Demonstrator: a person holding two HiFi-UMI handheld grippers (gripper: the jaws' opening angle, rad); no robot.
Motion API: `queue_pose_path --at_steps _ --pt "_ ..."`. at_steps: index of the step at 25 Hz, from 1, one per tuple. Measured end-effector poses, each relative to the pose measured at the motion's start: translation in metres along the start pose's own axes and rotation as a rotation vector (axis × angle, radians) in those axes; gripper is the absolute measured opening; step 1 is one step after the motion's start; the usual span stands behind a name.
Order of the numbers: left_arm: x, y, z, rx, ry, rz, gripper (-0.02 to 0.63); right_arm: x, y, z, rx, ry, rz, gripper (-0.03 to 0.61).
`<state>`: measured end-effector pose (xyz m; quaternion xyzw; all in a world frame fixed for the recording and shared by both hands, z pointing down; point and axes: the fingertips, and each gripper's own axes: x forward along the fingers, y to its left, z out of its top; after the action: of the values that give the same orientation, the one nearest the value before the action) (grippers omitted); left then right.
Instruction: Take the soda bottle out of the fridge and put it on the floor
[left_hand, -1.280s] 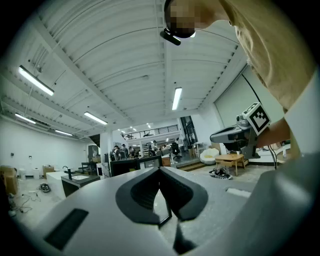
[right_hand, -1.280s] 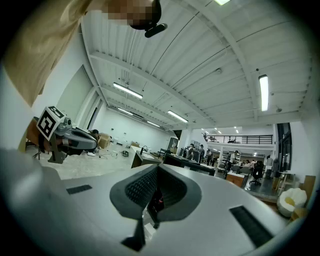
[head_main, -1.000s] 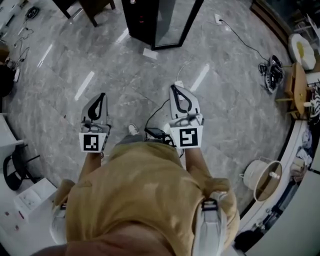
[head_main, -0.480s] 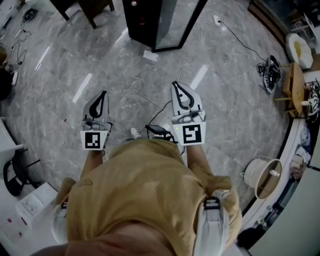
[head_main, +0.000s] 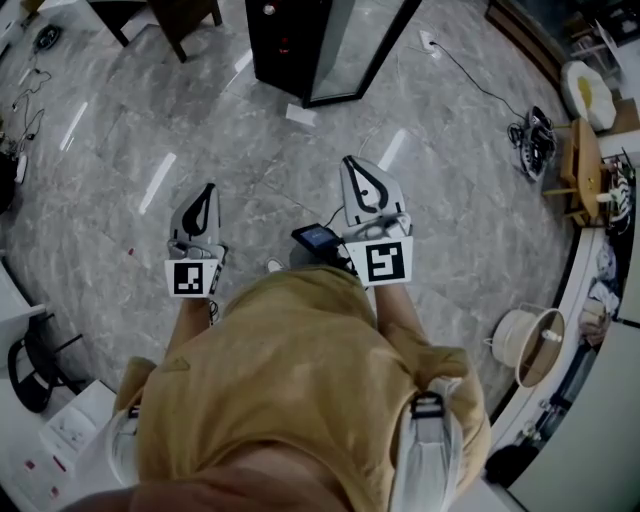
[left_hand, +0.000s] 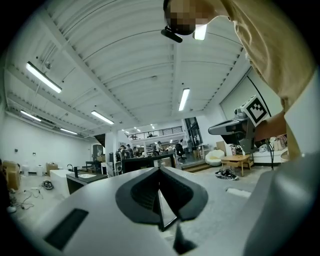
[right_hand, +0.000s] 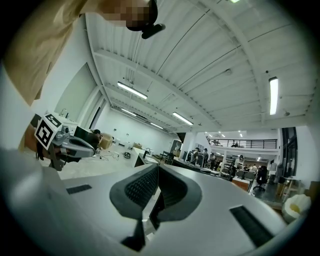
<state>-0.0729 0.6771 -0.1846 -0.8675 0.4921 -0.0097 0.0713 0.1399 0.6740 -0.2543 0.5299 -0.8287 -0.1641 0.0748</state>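
- Soda bottle: can't be made out in any view. The fridge (head_main: 285, 40) sits at the top edge of the head view, well ahead of both tongs, and its interior is too dark to read.
- Left gripper (head_main: 203, 192): jaws pressed together, nothing between them, touching nothing. It is held level over the floor (head_main: 460, 220).
- Right gripper (head_main: 350, 166): jaws pressed together too, empty, level, beside the left one with a gap between.
- Tongs: pale grey smooth shells tapering to a point, with black ribbed pads inside. Each has a white marker cube at the rear, left cube (head_main: 191, 279) and right cube (head_main: 384, 262).
- Fridge: tall black box with a glass door panel (head_main: 350, 45).
- Floor: polished grey marbled tile with streaks of ceiling-light glare. A thin cable (head_main: 475, 80) trails across it.
- Versus a second ago: floor features have slid slightly down-frame and the fridge shows a touch nearer. Both jaw pairs are unchanged. The dark flat device (head_main: 317, 238) between the tongs is more exposed.
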Motion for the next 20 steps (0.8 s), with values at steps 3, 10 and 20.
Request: queue_pose_path --at_steps 3,10,20 --pt "0.006 0.005 -0.004 -0.002 -0.001 -0.008 0.002 0.007 -0.003 -0.005 0.027 0.016 -0.012 0.002" --pt "0.065 0.027 -0.019 -0.019 0.015 0.045 0.002 0.077 -0.034 -0.053 0.056 0.038 0.056 0.002" --pt "0.224 0.083 -0.043 -0.013 0.069 0.059 0.002 0.243 -0.103 -0.105 0.024 0.072 0.194 0.002"
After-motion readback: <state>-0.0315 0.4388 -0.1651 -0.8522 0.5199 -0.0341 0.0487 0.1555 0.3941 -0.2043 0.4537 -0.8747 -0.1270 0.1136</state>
